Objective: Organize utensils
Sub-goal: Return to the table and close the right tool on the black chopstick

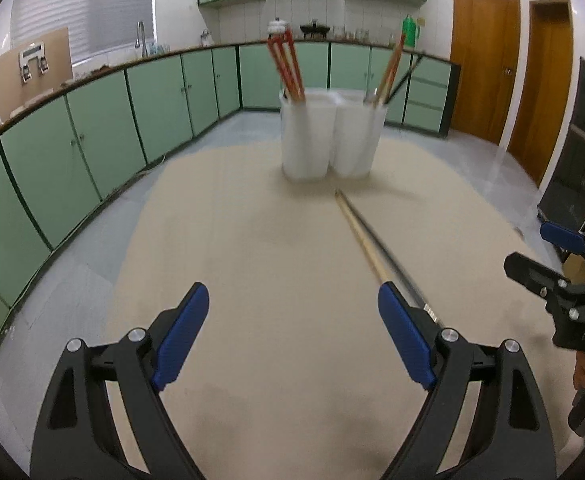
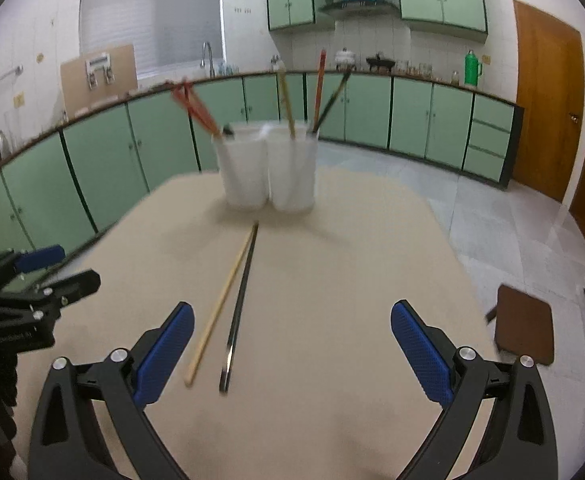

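Left wrist view: the left gripper [image 1: 292, 312] stands wide apart with nothing between its blue pads; two chopsticks, one pale wood [image 1: 362, 236], one dark [image 1: 388, 264], lie side by side on the beige desk [image 1: 252, 260], running toward a white holder [image 1: 332, 140] with red sticks [image 1: 288, 68] upright inside. Right wrist view: the right gripper [image 2: 292, 332] is spread wide, empty; the pale chopstick [image 2: 222, 304] and dark chopstick [image 2: 240, 304] lie on the desk just ahead of its left pad.

Two chopsticks [image 2: 228, 304] lie before the holder [image 2: 270, 168] on the table [image 2: 332, 264].
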Motion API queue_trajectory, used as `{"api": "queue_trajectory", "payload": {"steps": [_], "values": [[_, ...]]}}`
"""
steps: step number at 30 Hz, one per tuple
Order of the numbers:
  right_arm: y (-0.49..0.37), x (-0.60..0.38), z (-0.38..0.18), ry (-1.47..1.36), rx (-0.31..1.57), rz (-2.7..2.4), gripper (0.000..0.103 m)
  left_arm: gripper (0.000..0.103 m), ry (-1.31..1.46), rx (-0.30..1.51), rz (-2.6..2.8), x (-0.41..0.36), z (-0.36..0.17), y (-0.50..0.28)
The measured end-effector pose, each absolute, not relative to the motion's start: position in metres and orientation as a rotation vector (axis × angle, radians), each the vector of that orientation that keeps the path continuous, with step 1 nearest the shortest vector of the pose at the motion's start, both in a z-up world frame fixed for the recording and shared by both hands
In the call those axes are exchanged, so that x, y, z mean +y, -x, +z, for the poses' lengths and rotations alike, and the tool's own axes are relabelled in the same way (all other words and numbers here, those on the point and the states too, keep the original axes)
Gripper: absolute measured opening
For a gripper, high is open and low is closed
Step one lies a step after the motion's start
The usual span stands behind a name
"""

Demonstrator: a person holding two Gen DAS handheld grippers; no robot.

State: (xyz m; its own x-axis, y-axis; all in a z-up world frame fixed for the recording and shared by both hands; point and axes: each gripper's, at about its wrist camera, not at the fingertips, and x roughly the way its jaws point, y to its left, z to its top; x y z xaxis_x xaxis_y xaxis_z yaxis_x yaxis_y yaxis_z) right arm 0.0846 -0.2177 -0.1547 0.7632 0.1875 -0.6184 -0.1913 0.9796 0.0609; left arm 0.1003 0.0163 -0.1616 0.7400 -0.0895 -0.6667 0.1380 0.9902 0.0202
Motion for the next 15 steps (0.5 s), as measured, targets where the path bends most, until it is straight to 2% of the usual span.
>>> {"api": "queue_trajectory", "payload": {"steps": [5, 11, 15], "values": [[-0.075, -0.199, -0.173, 0.064, 0.69, 0.219, 0.089, 0.084, -0.087, 0.766, -0.107, 0.02, -0.178, -0.095], [-0.075, -0.189, -0.186, 0.062, 0.728, 0.223, 0.075, 0.084, -0.096, 0.791, -0.083, 0.027, -0.19, -0.087], [-0.077, -0.184, -0.197, 0.059, 0.776, 0.23, 0.062, 0.084, -0.091, 0.804, -0.068, 0.033, -0.195, -0.085]]}}
